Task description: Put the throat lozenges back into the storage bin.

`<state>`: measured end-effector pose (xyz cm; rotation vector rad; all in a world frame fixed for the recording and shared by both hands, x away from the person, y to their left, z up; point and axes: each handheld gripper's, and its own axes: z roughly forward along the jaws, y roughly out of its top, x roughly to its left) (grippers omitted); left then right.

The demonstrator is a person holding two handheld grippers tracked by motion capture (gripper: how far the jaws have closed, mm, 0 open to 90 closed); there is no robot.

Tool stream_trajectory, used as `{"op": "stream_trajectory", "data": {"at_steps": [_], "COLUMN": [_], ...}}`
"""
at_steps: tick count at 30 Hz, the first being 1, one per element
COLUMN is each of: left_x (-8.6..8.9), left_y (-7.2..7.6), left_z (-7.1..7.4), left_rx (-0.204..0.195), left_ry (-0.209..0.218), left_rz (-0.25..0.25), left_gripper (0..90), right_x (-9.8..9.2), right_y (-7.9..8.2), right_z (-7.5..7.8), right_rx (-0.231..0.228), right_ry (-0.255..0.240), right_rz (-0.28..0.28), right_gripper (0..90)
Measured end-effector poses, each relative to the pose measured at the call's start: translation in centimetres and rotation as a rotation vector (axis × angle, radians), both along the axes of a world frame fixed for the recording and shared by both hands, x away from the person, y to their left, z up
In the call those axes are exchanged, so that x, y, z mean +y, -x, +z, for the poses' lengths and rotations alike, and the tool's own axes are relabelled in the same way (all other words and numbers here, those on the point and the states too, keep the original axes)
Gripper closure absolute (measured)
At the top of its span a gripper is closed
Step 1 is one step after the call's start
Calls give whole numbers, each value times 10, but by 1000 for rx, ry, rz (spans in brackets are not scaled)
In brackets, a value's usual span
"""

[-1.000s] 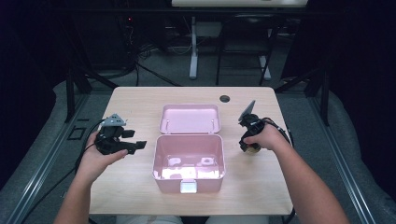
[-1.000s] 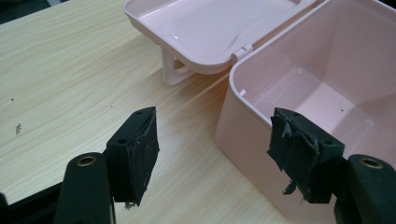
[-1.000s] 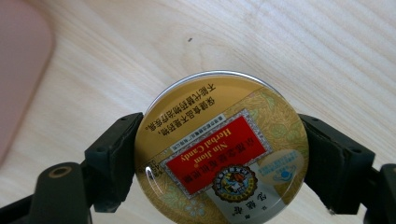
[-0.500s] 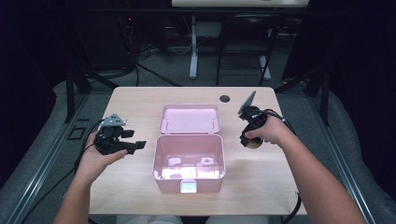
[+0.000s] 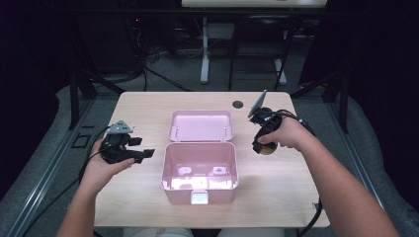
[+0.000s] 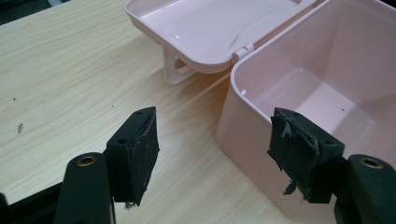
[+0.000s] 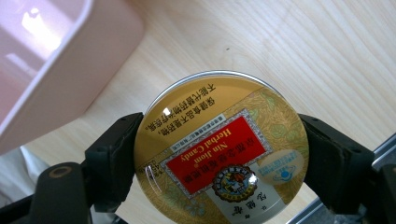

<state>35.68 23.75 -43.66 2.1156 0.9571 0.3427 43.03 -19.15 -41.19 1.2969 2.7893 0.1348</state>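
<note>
I am holding the right tongs (image 7: 219, 163) pinched on a round candy tin (image 7: 222, 149), one jaw pressing each side of its rim. The tin is sitting between the jaws with its gold and red printed lid facing the camera on the tongs. In the high view the right tongs (image 5: 262, 143) are pointing down over the table (image 5: 276, 197), with the tin (image 5: 268, 147) at their tip and the open pink box (image 5: 200, 170) just to their left. I am keeping the left tongs (image 6: 215, 154) spread wide, gripping nothing. The near corner of the box (image 6: 327, 93) is lying ahead of the right-hand jaw, and the box's open lid (image 6: 210, 28) is lying flat beyond the tongs. In the high view the left tongs (image 5: 141, 154) are pointing toward the box's left wall, close beside it.
</note>
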Motion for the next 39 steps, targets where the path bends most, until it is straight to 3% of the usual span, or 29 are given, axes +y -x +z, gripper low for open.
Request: {"op": "stream_trajectory", "data": {"at_steps": [14,20,24,28,39], "left_x": [1,1,0,1,0], "left_y": [0,0,0,0,0], "left_z": [0,0,0,0,-1], "left_rx": [0,1,-1,-2,1], "left_ry": [-6,-6,-5,-2,-6], "left_rz": [-2,-4,-4,-3,-5], "left_gripper": [322,322,322,323,323], "right_x": [25,40,49,59,83], "right_y": [13,21,26,29,32], "right_z": [13,17,19,19,17], "right_rx": [12,5,11,6,14], "right_ry": [16,19,11,21,10], "right_rz": [254,412,482,536,587], "right_gripper": [199,199,199,199,199]}}
